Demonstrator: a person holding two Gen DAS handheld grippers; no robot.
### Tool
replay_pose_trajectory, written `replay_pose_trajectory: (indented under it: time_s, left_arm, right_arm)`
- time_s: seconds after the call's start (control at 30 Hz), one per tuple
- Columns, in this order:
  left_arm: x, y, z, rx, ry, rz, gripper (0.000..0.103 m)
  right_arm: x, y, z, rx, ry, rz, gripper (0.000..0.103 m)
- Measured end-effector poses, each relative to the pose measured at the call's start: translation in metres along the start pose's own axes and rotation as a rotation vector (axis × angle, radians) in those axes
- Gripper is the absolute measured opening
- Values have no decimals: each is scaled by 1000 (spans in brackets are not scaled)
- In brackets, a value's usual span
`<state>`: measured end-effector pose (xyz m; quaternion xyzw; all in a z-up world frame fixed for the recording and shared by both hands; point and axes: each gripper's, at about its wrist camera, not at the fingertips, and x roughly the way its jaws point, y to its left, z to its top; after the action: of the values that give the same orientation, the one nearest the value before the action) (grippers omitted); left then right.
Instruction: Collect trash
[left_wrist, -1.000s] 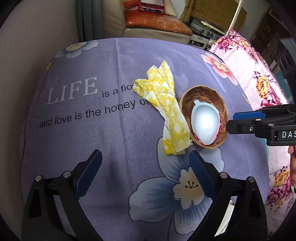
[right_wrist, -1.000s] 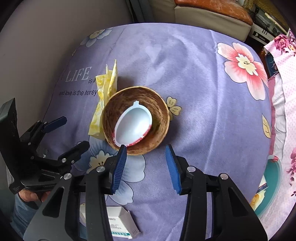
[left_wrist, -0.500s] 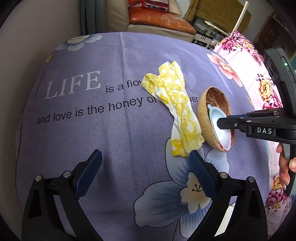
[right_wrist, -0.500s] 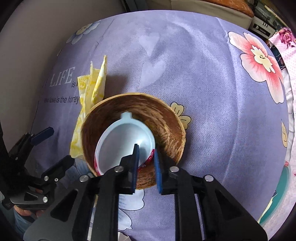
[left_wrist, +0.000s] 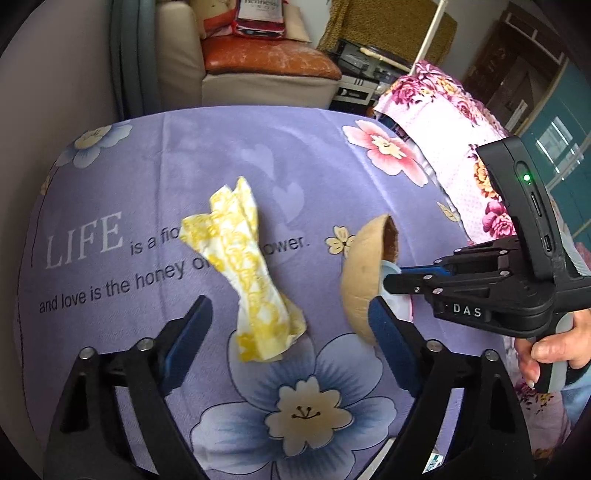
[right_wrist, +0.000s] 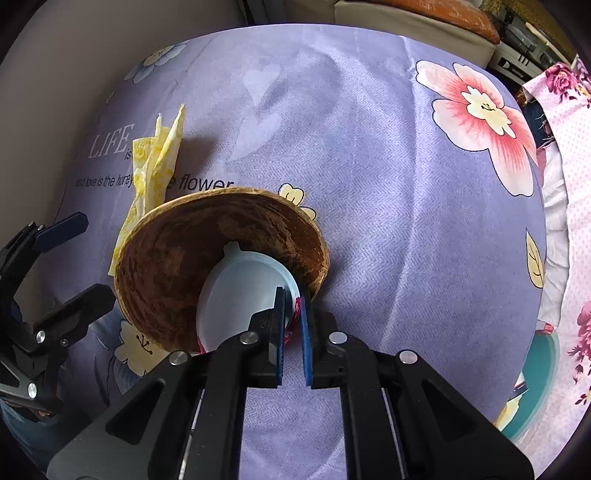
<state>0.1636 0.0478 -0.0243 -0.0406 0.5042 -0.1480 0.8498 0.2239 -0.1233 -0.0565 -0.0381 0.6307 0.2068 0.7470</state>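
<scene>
Between the right gripper's (right_wrist: 291, 314) jaws sits the near rim of the brown bowl (right_wrist: 177, 258) together with the edge of the pale plastic lid (right_wrist: 240, 284) lying inside it; the jaws are clenched on both, and the bowl stands tilted on its side. The left gripper (left_wrist: 284, 332) hangs above the purple flowered cloth (right_wrist: 369, 184), its jaws released and just narrowing, with nothing pressed between them. The crumpled yellow wrapper (left_wrist: 243, 273) lies just beyond them, beside the bowl, toward the worktop's middle.
</scene>
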Motion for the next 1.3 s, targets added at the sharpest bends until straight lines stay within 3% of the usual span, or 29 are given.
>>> replay_pose_trajectory:
  time_s: [0.2, 0.57, 0.77, 0.97, 1.3]
  left_arm:
    - [16, -3, 25, -10, 46, -66, 46]
    - [33, -15, 13, -12, 114, -99, 48]
    - [36, -15, 9, -40, 136, -117, 49]
    - [29, -13, 13, -69, 107, -125, 50]
    - [83, -40, 29, 18, 215, -72, 51]
  right_arm:
    - [-16, -30, -20, 31, -10, 15, 7]
    - [-49, -85, -58, 108, -54, 22, 4]
    - [-58, -95, -66, 105, -79, 10, 4]
    - [-62, -97, -70, 94, -103, -26, 4]
    - [-69, -110, -74, 118, -119, -28, 4]
